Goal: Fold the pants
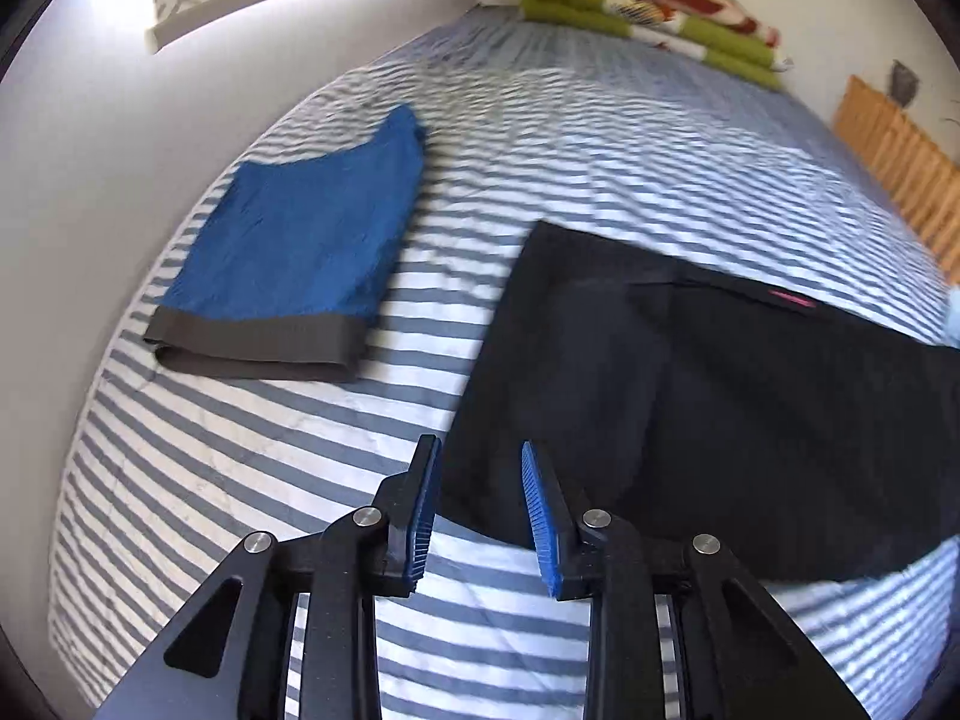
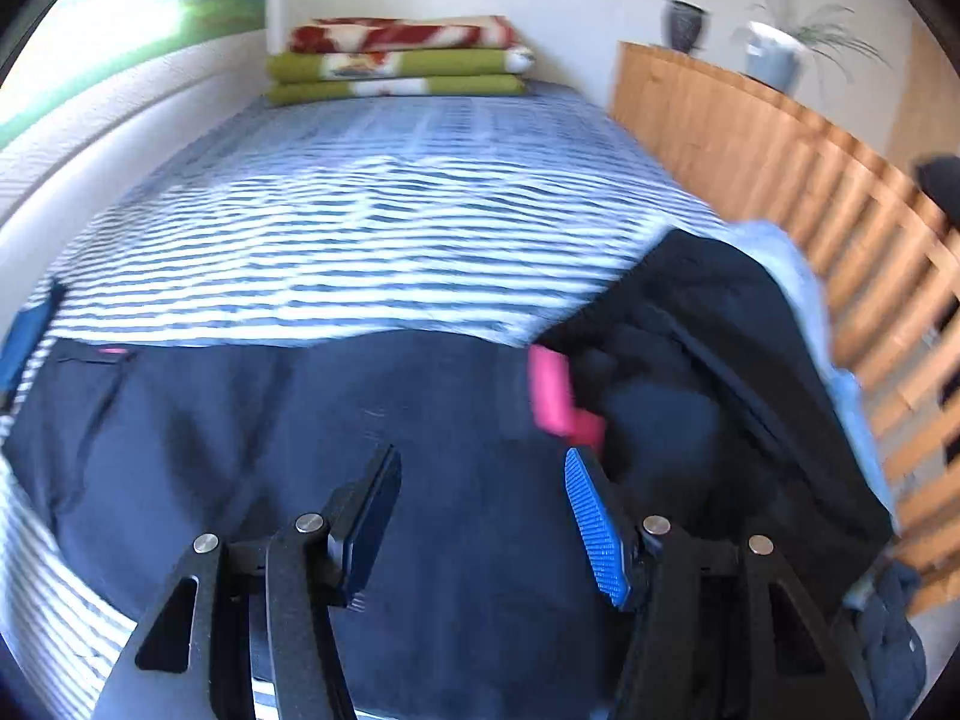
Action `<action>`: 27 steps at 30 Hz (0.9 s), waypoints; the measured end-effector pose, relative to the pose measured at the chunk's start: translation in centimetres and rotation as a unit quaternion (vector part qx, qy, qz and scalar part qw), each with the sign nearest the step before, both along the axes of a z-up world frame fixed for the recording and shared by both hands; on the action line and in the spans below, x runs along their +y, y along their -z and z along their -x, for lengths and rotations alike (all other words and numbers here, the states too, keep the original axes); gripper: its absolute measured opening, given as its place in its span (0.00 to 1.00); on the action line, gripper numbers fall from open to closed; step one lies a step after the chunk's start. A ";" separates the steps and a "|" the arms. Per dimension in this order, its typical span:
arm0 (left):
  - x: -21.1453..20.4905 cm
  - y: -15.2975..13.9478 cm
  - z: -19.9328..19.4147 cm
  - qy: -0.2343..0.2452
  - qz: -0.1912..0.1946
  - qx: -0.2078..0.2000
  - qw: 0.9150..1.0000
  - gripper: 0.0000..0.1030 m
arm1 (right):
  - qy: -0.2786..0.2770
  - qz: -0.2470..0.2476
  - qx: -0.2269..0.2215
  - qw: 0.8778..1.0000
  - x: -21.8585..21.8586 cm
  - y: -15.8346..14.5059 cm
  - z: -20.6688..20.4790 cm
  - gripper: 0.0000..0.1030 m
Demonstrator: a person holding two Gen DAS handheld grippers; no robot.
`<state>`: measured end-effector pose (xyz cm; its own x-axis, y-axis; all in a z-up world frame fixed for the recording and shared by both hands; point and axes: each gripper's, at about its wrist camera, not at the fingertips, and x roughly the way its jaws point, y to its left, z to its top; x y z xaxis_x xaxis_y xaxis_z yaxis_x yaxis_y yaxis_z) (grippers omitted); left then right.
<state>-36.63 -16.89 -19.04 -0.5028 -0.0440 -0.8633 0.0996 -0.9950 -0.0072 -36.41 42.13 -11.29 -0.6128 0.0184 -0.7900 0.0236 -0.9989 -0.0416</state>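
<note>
Dark navy pants (image 1: 720,408) lie flat on the striped bed cover (image 1: 540,138), a small pink label (image 1: 792,299) on their far edge. My left gripper (image 1: 478,444) hovers over their near left corner, jaws open, nothing between the blue pads. In the right wrist view the same pants (image 2: 300,420) spread across the foreground. My right gripper (image 2: 480,453) stands open above them, holding nothing. A pink tag (image 2: 549,390) shows just beyond its right finger, where the pants meet a heap of dark cloth (image 2: 720,360).
Folded blue shorts (image 1: 300,240) with a grey waistband lie left of the pants. A folded green and red blanket (image 2: 396,60) sits at the bed's far end. A wooden slatted rail (image 2: 780,168) borders the right side, a wall (image 1: 90,150) the left. Light-blue cloth (image 2: 798,276) tops the heap.
</note>
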 end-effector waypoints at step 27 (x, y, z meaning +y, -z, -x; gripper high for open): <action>23.1 2.2 -8.4 0.286 -0.089 -0.004 0.954 0.29 | -0.231 0.027 -0.055 0.971 -19.4 3.3 -0.7 0.28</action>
<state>-28.27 6.26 -21.29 -0.3945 0.3837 -0.8350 -0.4586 -0.8696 -0.1829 -35.74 22.71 -14.59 -0.4571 -0.2808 -0.8439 0.4706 -0.8815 0.0384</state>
